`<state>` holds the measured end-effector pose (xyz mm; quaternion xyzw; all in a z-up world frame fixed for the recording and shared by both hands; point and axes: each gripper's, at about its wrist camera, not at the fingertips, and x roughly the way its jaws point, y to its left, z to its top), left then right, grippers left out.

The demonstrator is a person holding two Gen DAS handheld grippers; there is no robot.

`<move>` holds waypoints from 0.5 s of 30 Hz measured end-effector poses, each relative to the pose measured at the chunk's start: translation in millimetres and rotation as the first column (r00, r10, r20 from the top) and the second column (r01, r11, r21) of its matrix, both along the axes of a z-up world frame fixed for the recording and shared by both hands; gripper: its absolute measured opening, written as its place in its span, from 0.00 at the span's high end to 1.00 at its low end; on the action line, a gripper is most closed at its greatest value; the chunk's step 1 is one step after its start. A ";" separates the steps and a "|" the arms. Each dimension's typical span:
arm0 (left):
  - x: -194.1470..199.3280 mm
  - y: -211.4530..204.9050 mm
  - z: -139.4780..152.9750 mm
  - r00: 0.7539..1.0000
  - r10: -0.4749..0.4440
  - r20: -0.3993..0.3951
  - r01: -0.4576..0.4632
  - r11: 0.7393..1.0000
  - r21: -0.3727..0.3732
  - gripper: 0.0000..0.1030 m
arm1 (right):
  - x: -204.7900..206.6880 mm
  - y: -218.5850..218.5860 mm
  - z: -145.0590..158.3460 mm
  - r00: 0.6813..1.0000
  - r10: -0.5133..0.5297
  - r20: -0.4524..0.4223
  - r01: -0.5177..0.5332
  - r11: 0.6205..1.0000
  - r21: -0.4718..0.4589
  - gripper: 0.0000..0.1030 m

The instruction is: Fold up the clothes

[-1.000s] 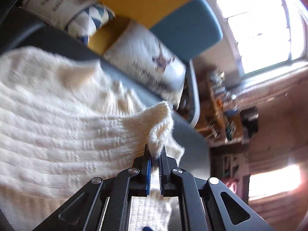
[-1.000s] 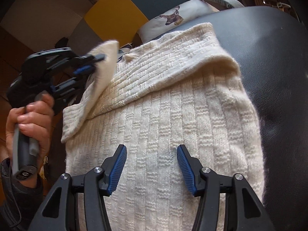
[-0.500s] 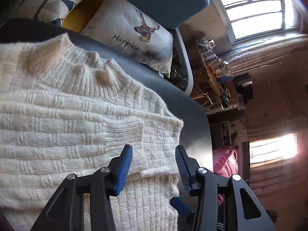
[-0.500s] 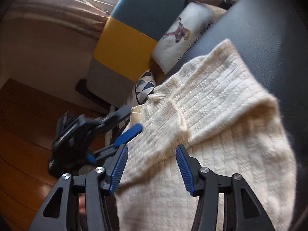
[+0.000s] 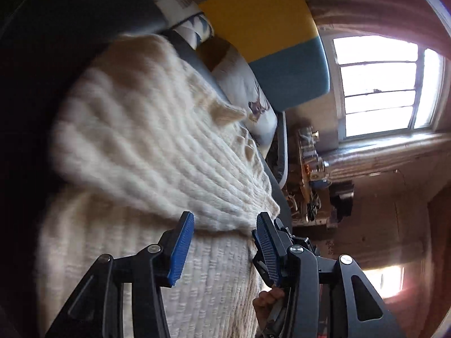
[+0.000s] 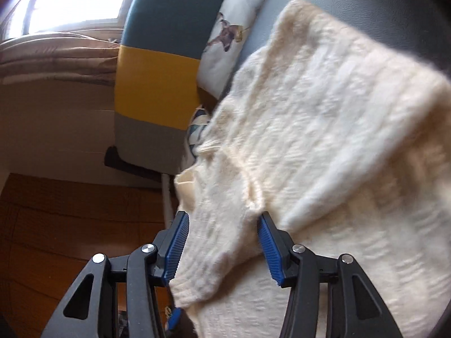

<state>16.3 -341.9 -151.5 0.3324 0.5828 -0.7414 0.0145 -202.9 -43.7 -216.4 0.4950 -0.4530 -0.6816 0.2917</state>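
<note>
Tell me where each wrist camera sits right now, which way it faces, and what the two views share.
Left wrist: on the left gripper, jaws open, looking along the cream sweater toward the window; a fingertip shows below the fingers.
Right wrist: on the right gripper, jaws open over the sweater's folded-over sleeve, facing the colour-block chair; no hand visible.
Shared: sweater, chair, deer cushion, dark surface.
</note>
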 end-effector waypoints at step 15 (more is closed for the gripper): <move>37.7 -37.3 -54.7 0.967 0.253 0.022 -0.249 0.929 0.275 0.54 | -7.4 -72.6 67.7 0.957 0.244 -0.154 -0.156 0.887 0.434 0.94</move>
